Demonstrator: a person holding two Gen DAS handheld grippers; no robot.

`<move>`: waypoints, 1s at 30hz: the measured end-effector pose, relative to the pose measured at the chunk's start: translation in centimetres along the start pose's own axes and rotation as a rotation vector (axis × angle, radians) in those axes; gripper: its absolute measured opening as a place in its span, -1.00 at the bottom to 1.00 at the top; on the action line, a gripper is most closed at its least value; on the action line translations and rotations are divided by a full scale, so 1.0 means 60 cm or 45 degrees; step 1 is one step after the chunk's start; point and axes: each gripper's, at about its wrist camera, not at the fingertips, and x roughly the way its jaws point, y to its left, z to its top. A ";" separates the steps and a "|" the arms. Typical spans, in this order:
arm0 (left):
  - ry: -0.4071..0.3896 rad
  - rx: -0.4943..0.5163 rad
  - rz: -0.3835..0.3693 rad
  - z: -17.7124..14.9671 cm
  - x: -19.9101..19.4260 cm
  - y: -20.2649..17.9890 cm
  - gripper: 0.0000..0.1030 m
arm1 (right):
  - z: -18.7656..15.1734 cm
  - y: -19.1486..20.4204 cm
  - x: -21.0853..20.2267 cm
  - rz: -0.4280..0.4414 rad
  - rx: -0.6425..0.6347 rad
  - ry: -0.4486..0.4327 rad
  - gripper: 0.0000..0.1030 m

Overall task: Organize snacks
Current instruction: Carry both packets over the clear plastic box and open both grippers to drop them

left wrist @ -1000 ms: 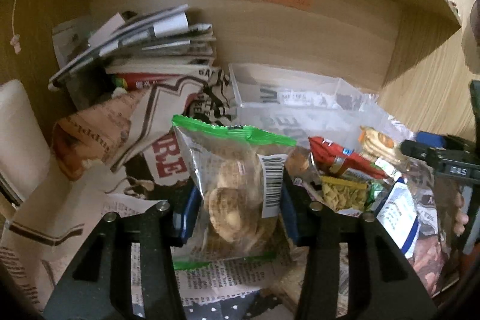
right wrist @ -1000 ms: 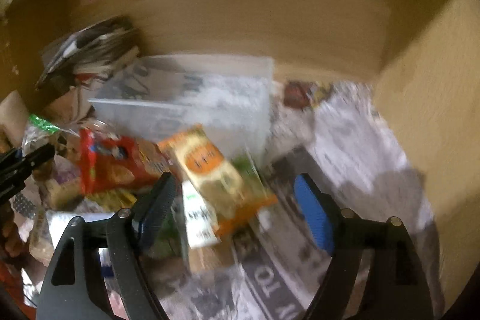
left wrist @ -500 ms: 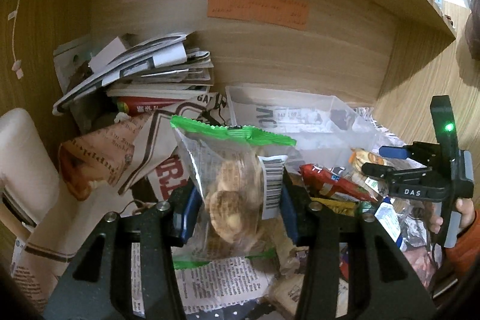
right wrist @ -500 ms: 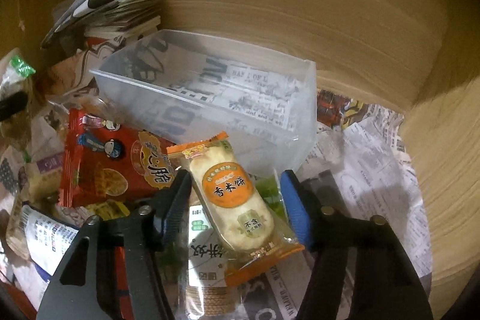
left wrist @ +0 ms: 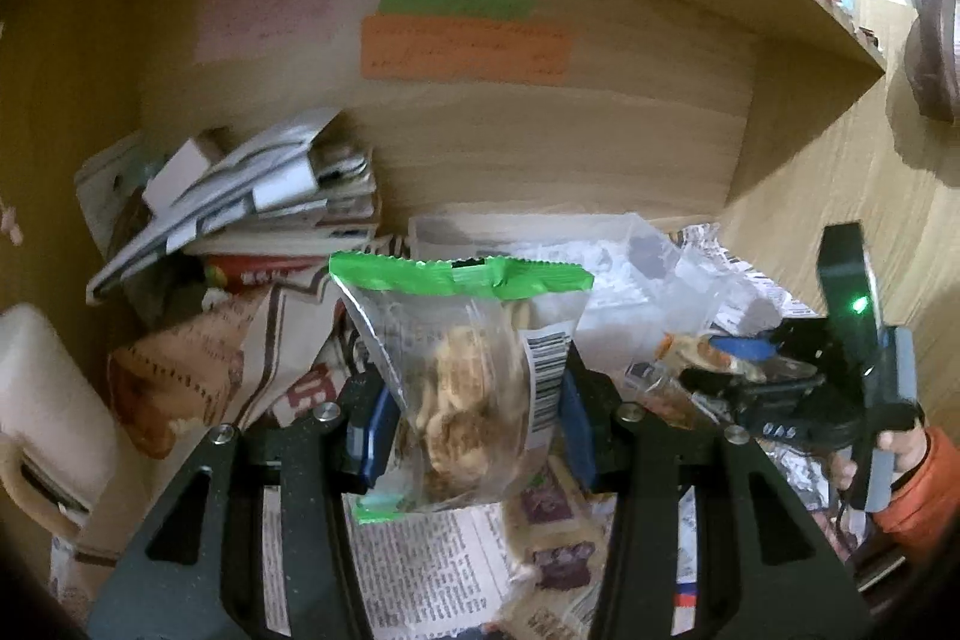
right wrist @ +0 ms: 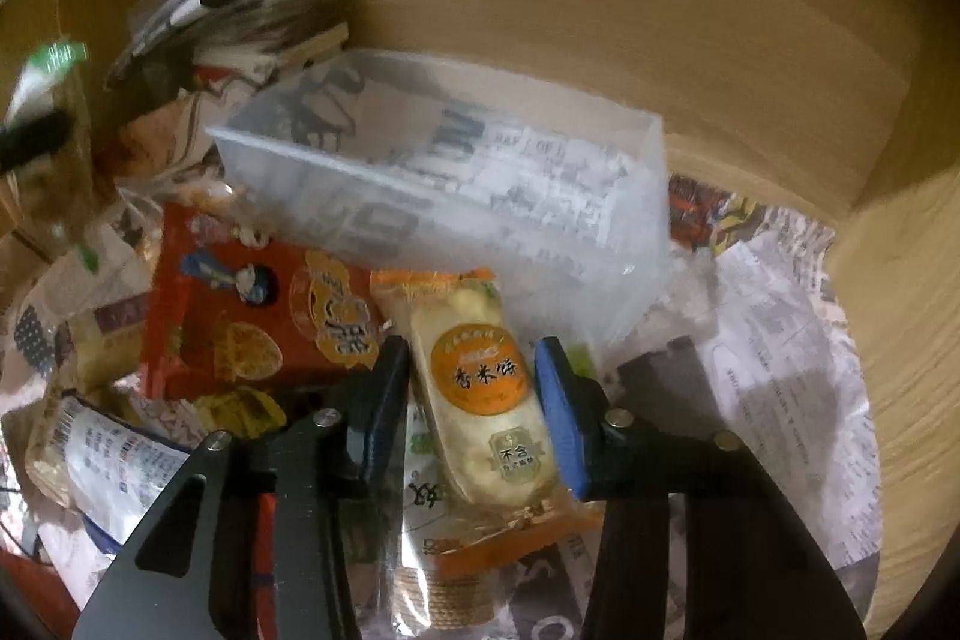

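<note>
Left tool (left wrist: 471, 421) grips clear cookie bag (left wrist: 462, 388); right tool (right wrist: 474, 406) clamps orange rice-cracker pack (right wrist: 480, 394) beside clear bin (right wrist: 456, 172).

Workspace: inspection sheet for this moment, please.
Surface: newspaper lining the shelf floor.
Job's things: clear bin, no snacks seen inside; cookie bag; rice cracker pack; red snack pack among other packets.
Clutter: paper stack, back left.
Grippers: left gripper shut on cookie bag; right gripper fingers astride rice cracker pack, contact unclear.
Cables: nothing seen.
Surroundings: wooden back wall, orange note.
</note>
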 end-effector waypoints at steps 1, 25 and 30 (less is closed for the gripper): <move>-0.003 0.007 -0.003 0.004 0.000 -0.003 -0.09 | 0.001 0.000 -0.001 0.005 0.004 0.002 -0.22; 0.086 0.001 -0.055 0.106 0.124 -0.014 -0.09 | 0.085 -0.020 -0.083 -0.008 0.126 -0.286 -0.39; 0.130 -0.012 -0.057 0.119 0.164 -0.013 -0.09 | 0.115 -0.021 -0.051 -0.003 0.137 -0.269 -0.39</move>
